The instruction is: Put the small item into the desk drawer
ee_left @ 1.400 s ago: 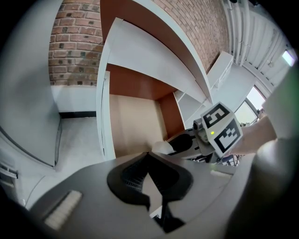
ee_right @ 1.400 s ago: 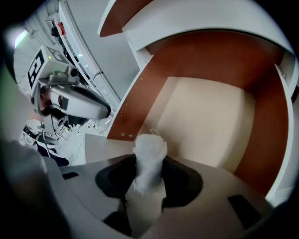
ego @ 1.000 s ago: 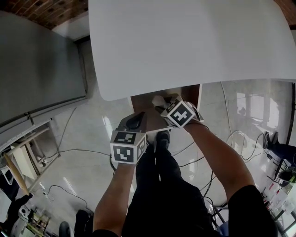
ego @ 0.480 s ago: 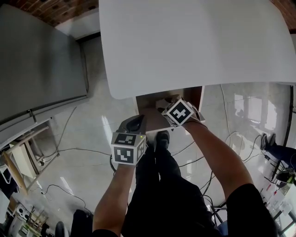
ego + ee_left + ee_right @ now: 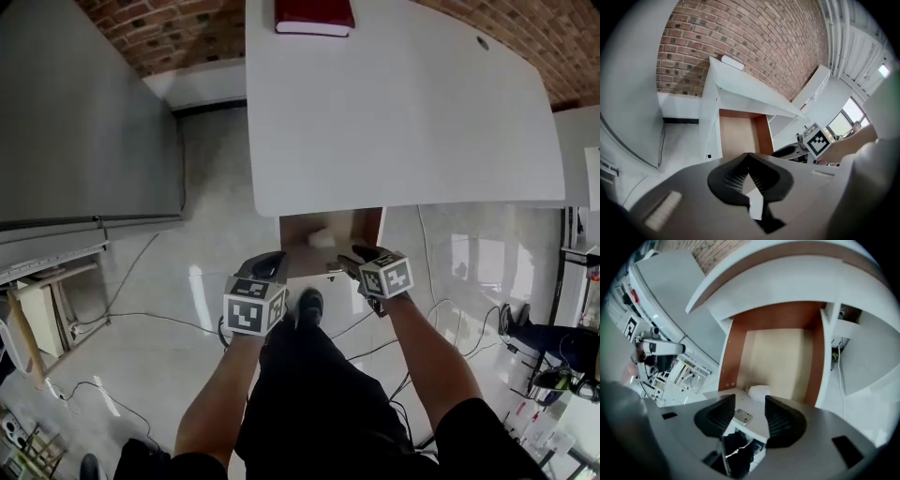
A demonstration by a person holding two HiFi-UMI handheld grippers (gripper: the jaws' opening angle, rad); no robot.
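Our right gripper point(image 5: 750, 403) is opening, jaws empty. The small white item point(image 5: 759, 391) lies inside the open brown wooden drawer point(image 5: 780, 357), near its front. The left gripper point(image 5: 749, 157) is clenched on nothing. The drop looks done, so next we'd push that drawer shut.

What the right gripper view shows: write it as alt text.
The right gripper's jaws are opening, empty, at the front of an open drawer. A small white item lies inside near the front, under the white desk.

Bright, even daylight here; the glossy floor point(image 5: 469, 262) right of the table point(image 5: 394, 122) throws window glare. Both gripper views bulge fish-eyed, corners black, nearest parts blurred.
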